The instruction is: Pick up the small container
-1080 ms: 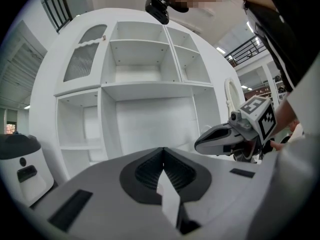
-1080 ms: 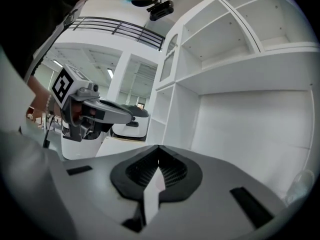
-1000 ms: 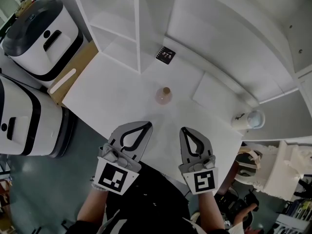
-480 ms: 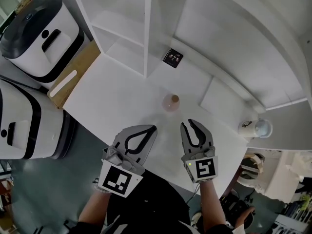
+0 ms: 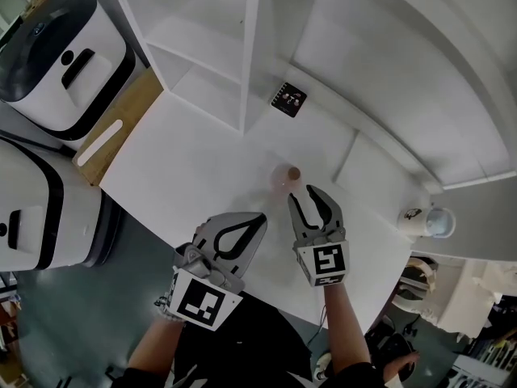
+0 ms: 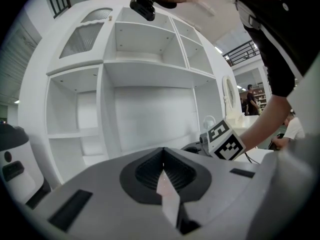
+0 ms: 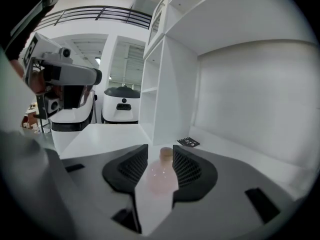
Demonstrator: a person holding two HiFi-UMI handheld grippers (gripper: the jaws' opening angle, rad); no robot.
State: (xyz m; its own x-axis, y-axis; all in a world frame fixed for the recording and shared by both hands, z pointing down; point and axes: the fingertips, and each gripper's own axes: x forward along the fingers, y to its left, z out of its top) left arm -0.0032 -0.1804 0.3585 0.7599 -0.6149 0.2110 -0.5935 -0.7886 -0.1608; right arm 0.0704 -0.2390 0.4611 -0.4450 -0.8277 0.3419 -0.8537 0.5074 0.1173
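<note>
- Since the earlier frame the right gripper [image 5: 305, 193] has come forward over the table [image 5: 182, 164] to the small container [image 5: 284, 176]. Its jaws, then together, have just been opening.
- They now stand wide apart. In the right gripper view the container [image 7: 161, 175] shows in the gap, its cap level with the pads, and nothing presses on it.
- The left gripper [image 5: 258, 217] hangs back at the near edge, jaws fully closed and empty.
- The container is pale pink and translucent, so its outline is faint against the white top, and its base is blurred in the right gripper view.
- Both forearms are cut off at the lower edge.
- Behind stands a white shelf unit [image 5: 214, 47], with a black marker card [image 5: 288, 99] at its foot.
- A white cup [image 5: 420, 219] sits far right, and white-and-black machines [image 5: 60, 55] stand at the left.
</note>
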